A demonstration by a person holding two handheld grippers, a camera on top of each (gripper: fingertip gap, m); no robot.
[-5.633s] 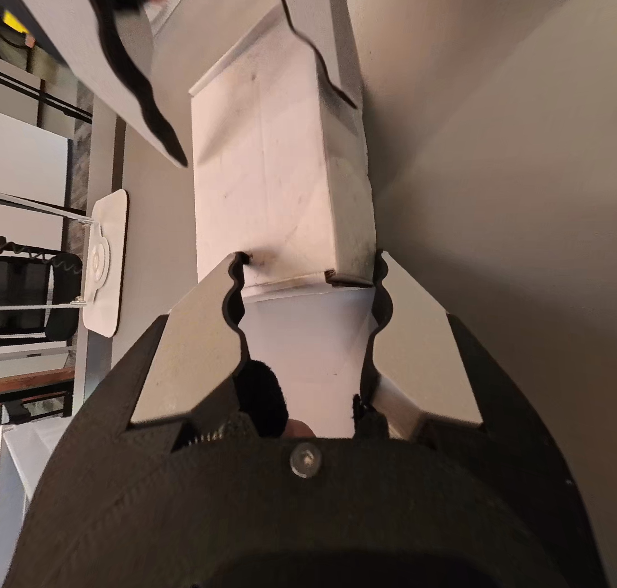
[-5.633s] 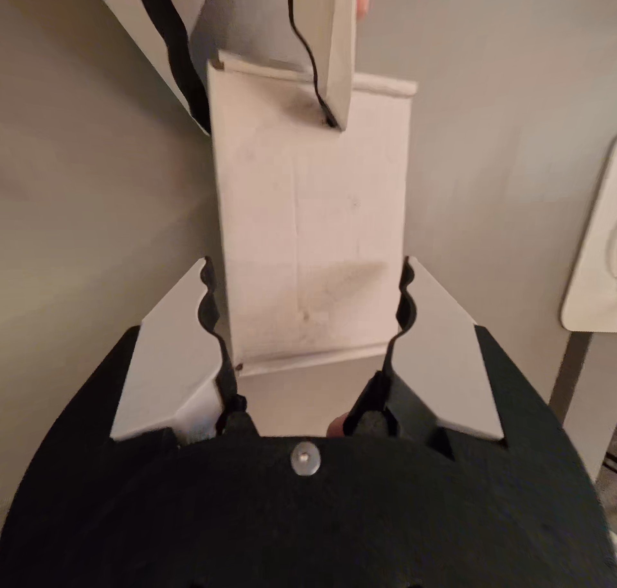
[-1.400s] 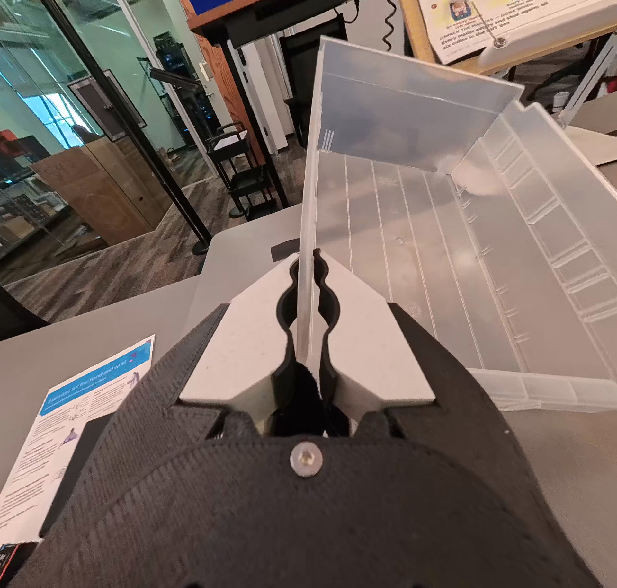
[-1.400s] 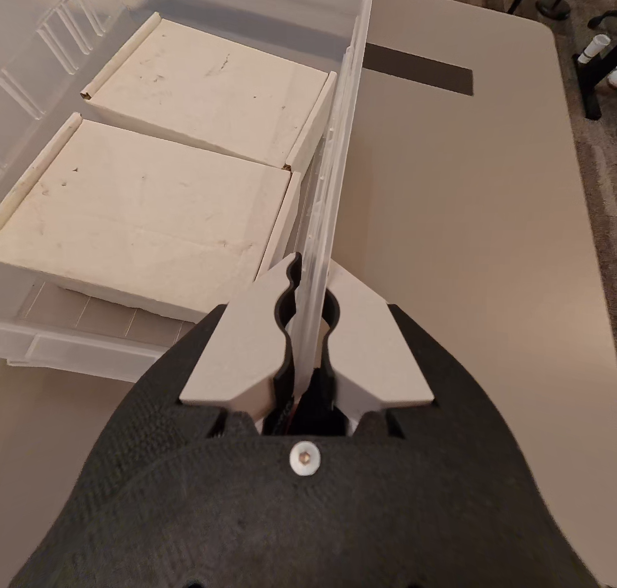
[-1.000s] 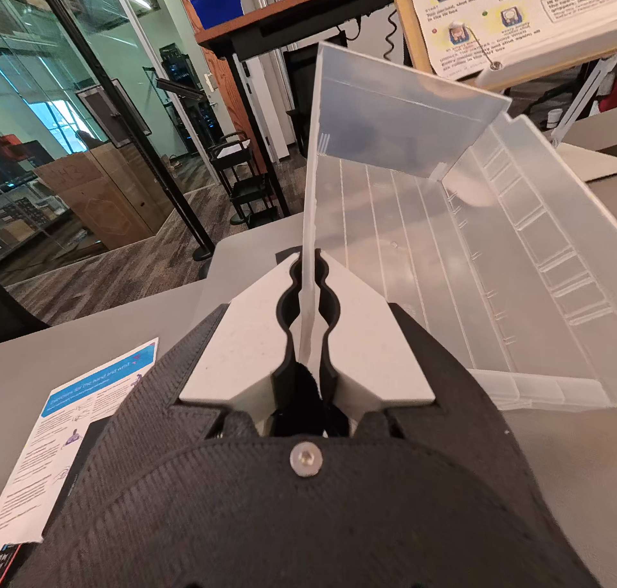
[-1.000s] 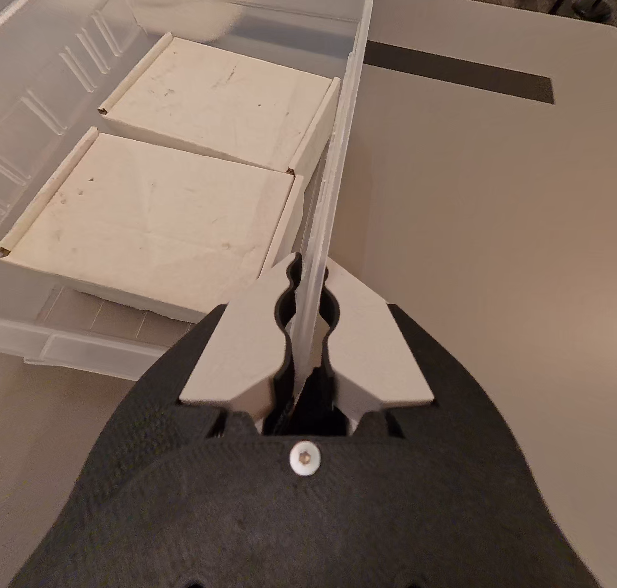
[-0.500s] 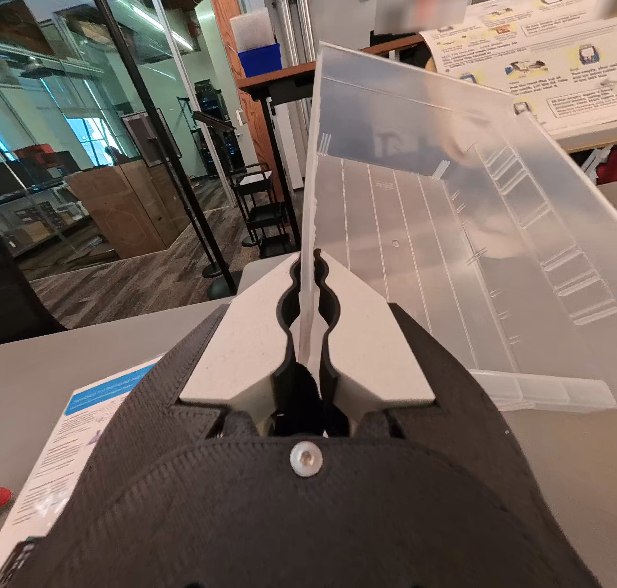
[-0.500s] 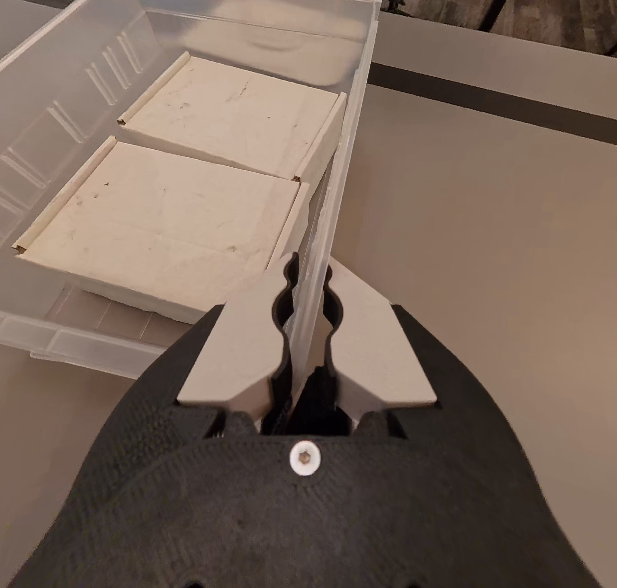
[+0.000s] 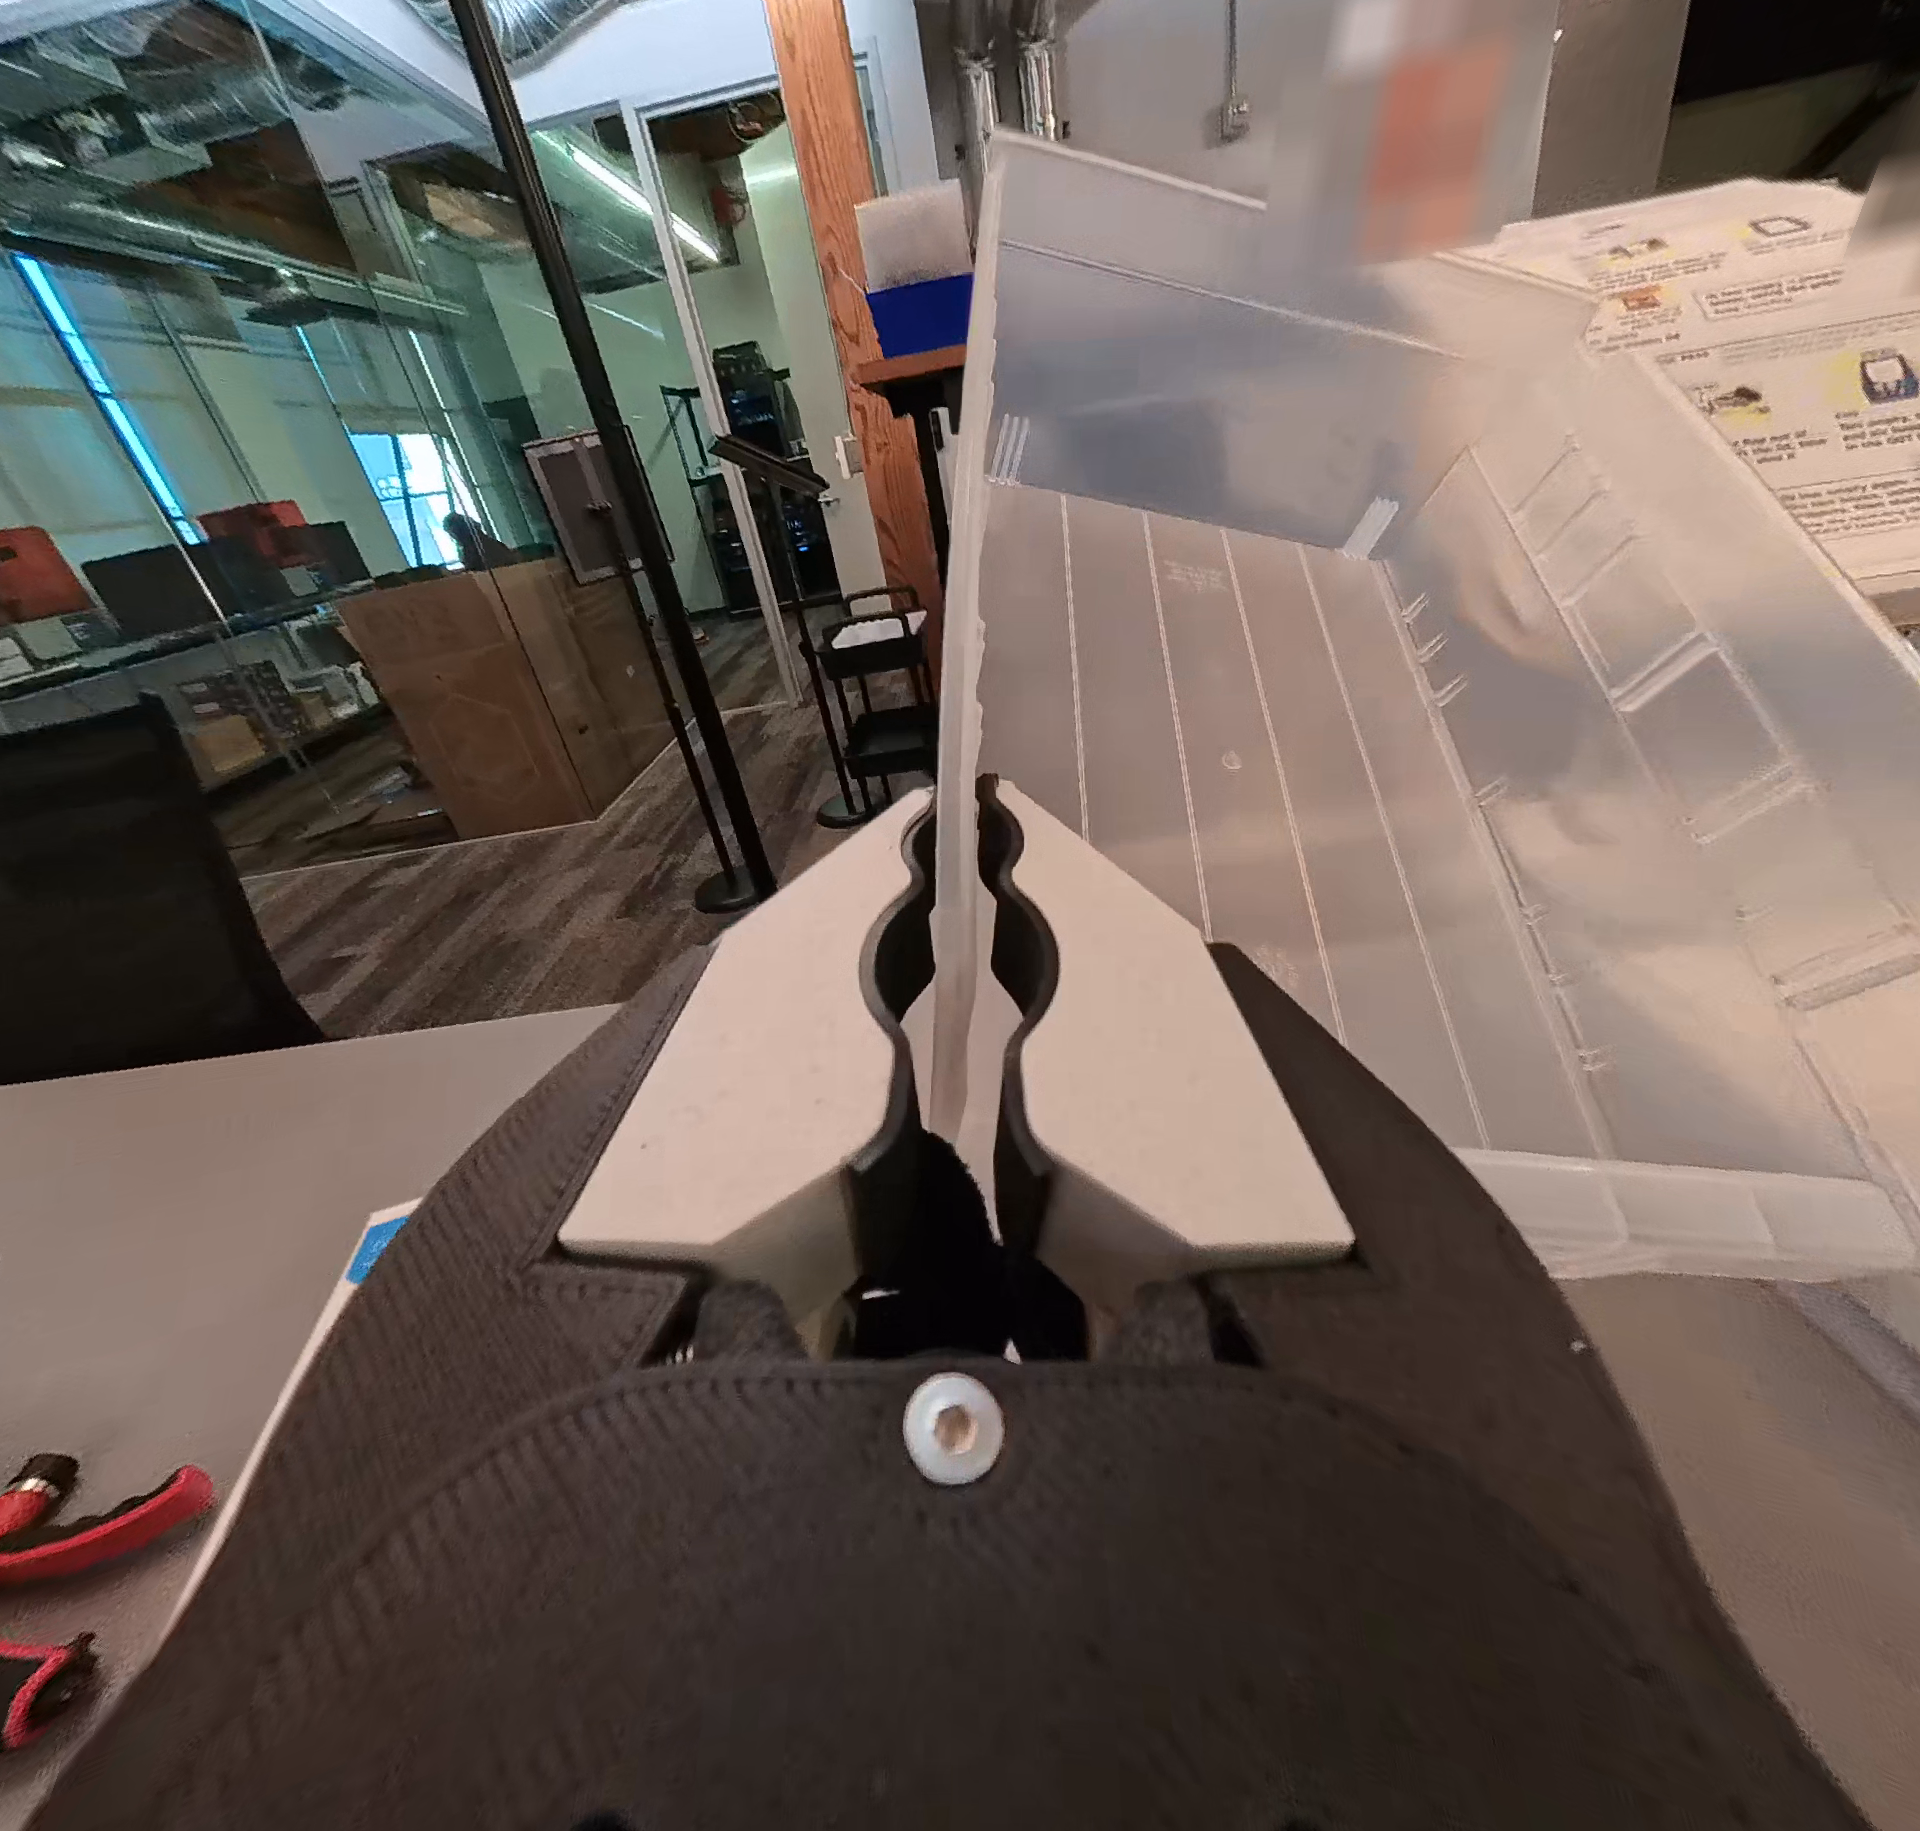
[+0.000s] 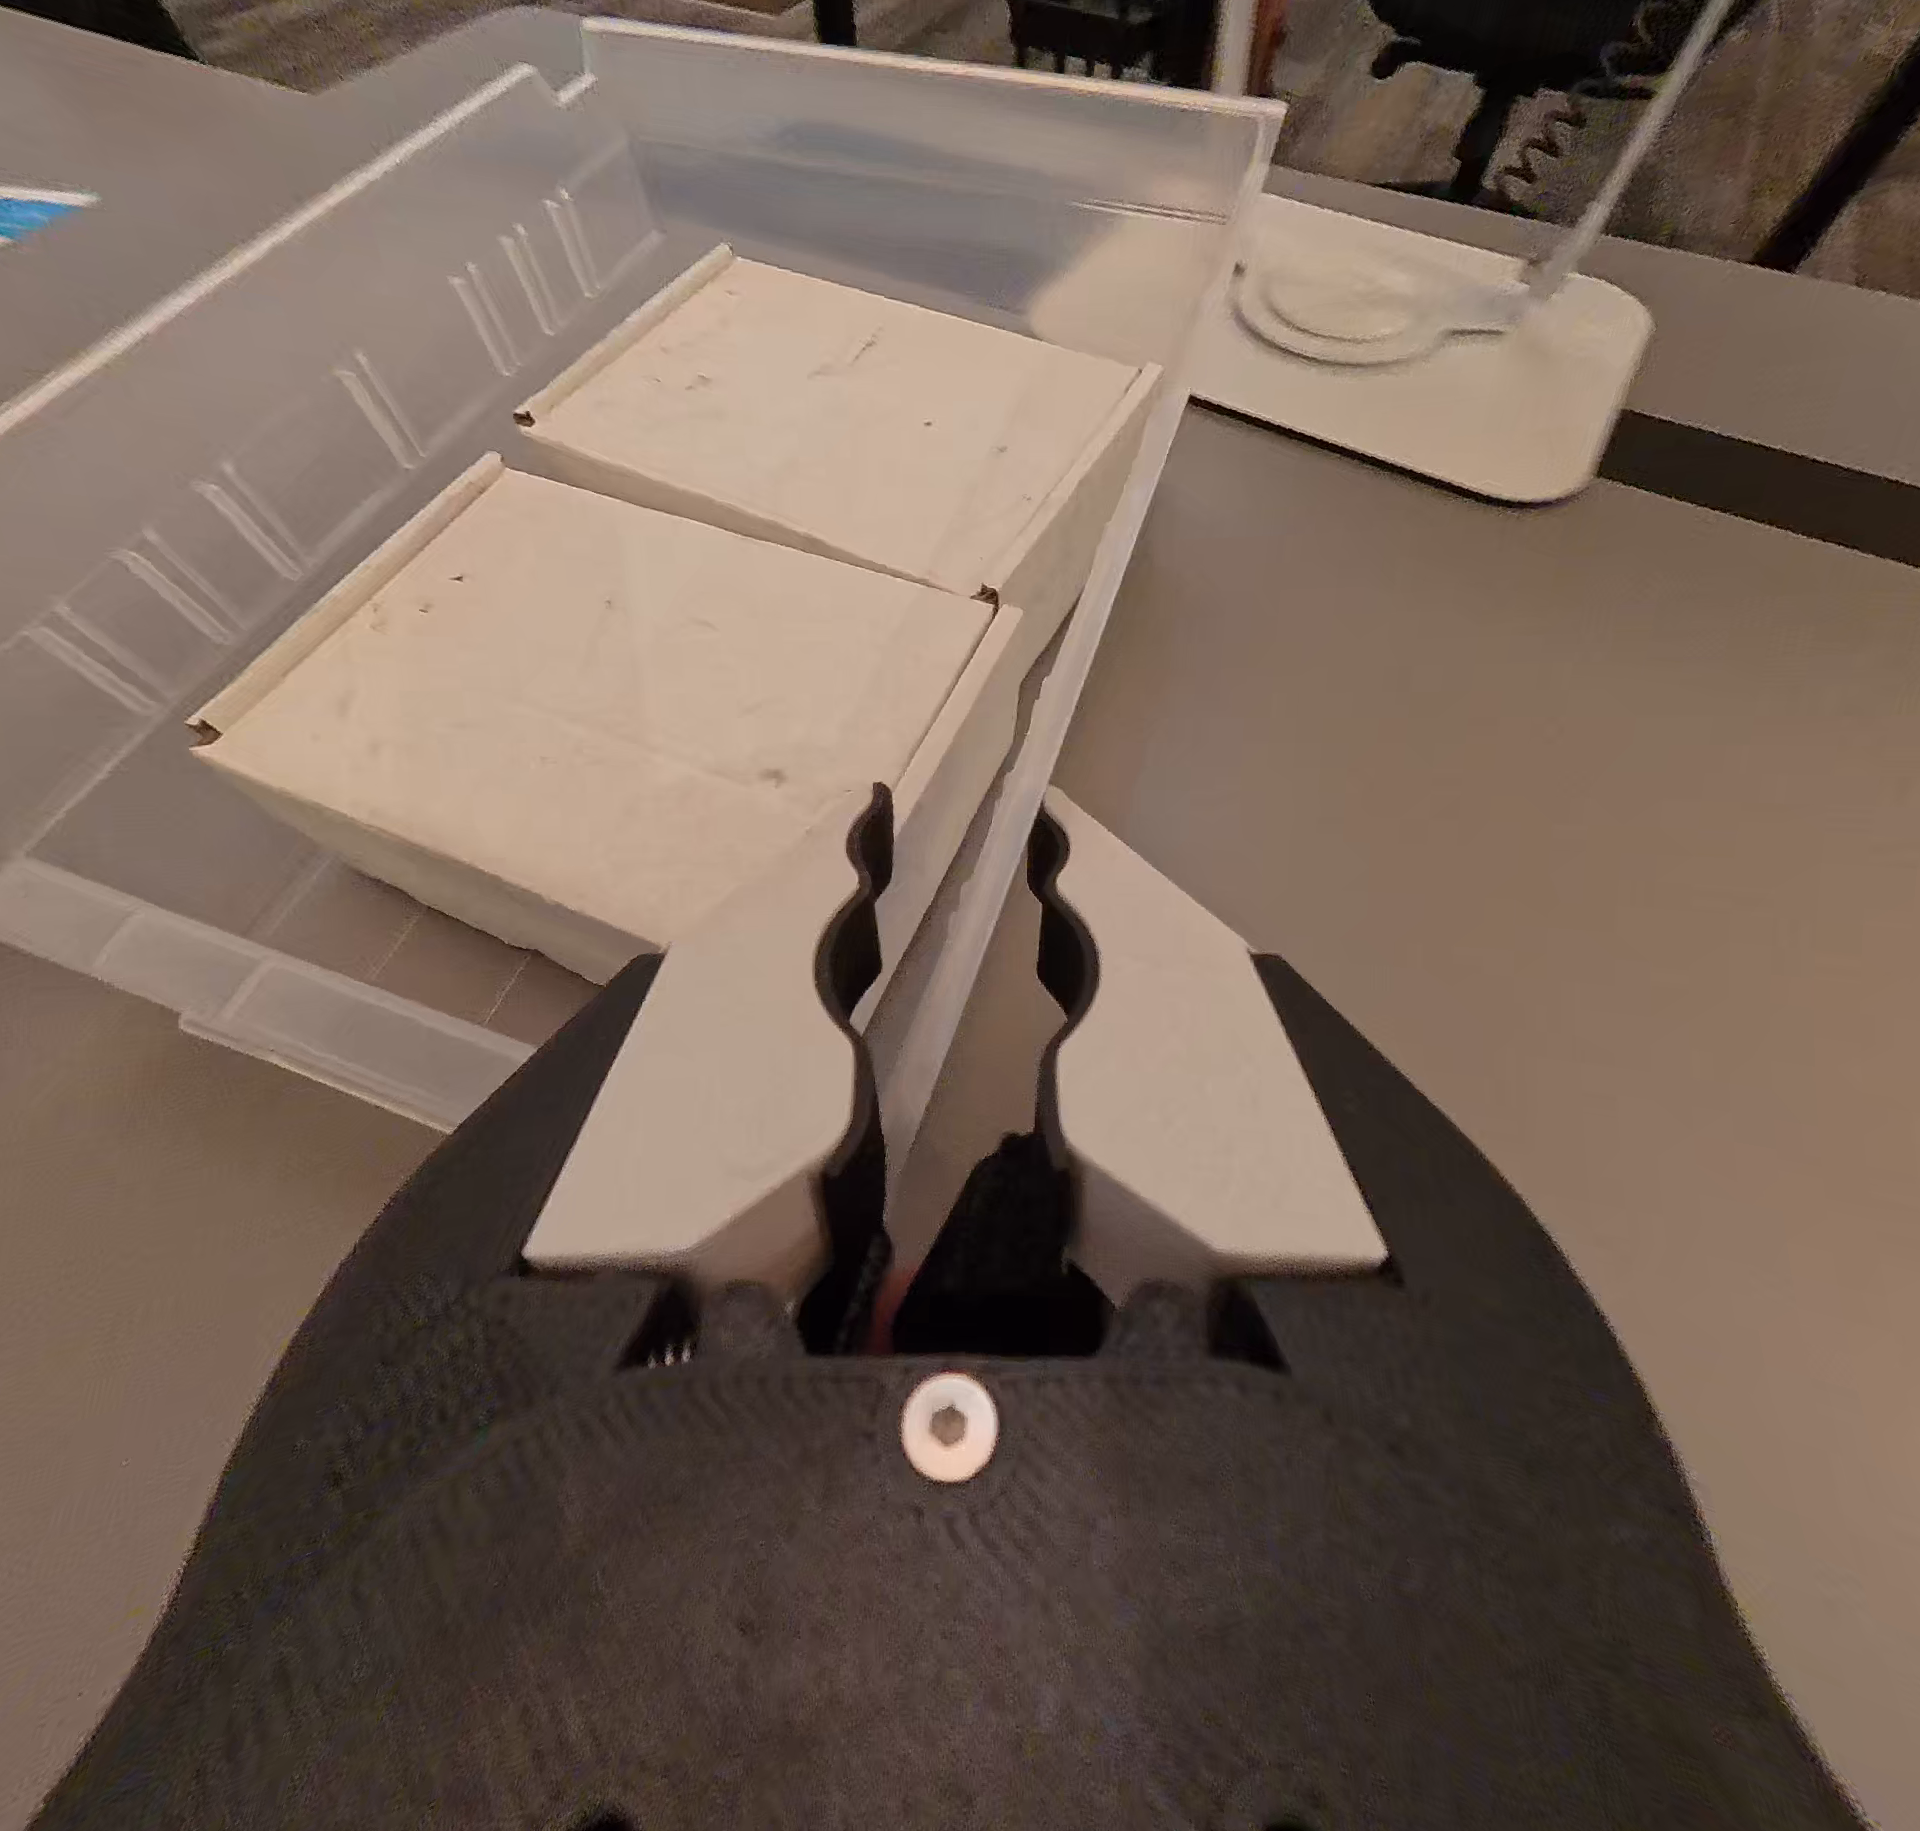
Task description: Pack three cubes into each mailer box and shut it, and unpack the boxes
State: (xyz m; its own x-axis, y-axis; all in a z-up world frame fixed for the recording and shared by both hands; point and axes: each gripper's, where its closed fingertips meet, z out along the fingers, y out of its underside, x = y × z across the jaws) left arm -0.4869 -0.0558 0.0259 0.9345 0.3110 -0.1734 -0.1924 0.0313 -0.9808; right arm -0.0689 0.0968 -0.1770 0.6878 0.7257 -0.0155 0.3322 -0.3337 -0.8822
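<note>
The left gripper (image 9: 957, 825) pinches one wall of an empty clear plastic bin (image 9: 1299, 742). The right gripper's (image 10: 961, 836) jaws stand slightly spread around the wall of another clear bin (image 10: 914, 150); two closed white mailer boxes (image 10: 582, 680) lie inside, left of the jaws.

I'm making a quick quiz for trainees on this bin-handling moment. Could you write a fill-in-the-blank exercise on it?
1. The right gripper straddles the wall of a clear plastic ____.
2. Inside the tray lie ____ closed white mailer boxes.
3. The left gripper is ____ on a tray wall.
4. The left gripper's tray holds ____ mailer boxes.

Missing words: tray; two; shut; no
</note>
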